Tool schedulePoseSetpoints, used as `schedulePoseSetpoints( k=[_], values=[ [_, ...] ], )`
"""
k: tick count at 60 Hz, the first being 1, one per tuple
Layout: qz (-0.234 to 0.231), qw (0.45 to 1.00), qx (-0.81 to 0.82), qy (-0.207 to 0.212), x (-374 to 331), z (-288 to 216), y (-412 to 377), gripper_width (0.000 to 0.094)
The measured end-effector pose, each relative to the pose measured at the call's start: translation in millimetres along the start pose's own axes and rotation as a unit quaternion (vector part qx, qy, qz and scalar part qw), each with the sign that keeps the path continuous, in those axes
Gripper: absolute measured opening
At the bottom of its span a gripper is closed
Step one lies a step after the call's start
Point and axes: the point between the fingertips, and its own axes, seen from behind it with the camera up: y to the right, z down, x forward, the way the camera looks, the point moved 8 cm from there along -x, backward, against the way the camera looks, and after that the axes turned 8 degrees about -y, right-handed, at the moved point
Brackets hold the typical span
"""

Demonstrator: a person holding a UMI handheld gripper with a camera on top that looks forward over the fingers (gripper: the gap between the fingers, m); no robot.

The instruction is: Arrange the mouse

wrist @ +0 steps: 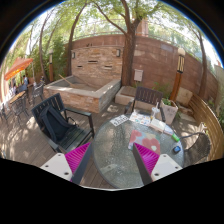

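My gripper (112, 160) is open and holds nothing. Its magenta pads (78, 157) stand wide apart above the near part of a round glass table (108, 150). Only the glass top shows between the fingers. I cannot pick out a mouse. Beyond the fingers, on the far right part of the table, lie white papers (120, 120) and a cluster of small colourful items (152, 127). They are too small to name.
A dark patio chair (55, 120) stands left of the table. A white planter (168, 110) stands behind its right side. A brick wall (150, 60), a raised brick bed (80, 92), a tree trunk (130, 50) and a wooden fence (205, 115) lie beyond.
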Motion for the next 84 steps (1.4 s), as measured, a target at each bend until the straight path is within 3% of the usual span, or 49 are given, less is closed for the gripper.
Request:
schedulePoseSetpoints(
  k=[11, 19, 25, 32, 44, 63, 79, 84],
  values=[
    [0.006, 1.000, 0.025, -0.017, 24, 33, 31, 0.0845],
    [0.028, 0.997, 0.043, -0.052, 49, 66, 61, 0.0843],
    [0.051, 0.993, 0.064, -0.081, 73, 130, 120, 0.0842],
    [0.083, 0.986, 0.094, -0.107, 101, 160, 180, 0.0843],
    [0.132, 0.981, 0.108, -0.088, 170, 204, 310, 0.0841],
    [0.149, 0.972, 0.169, -0.074, 309, 191, 464, 0.0839],
    [0.130, 0.965, 0.217, -0.061, 375, 160, 513, 0.0827],
    [0.129, 0.964, 0.222, -0.062, 390, 152, 516, 0.0770]
  ],
)
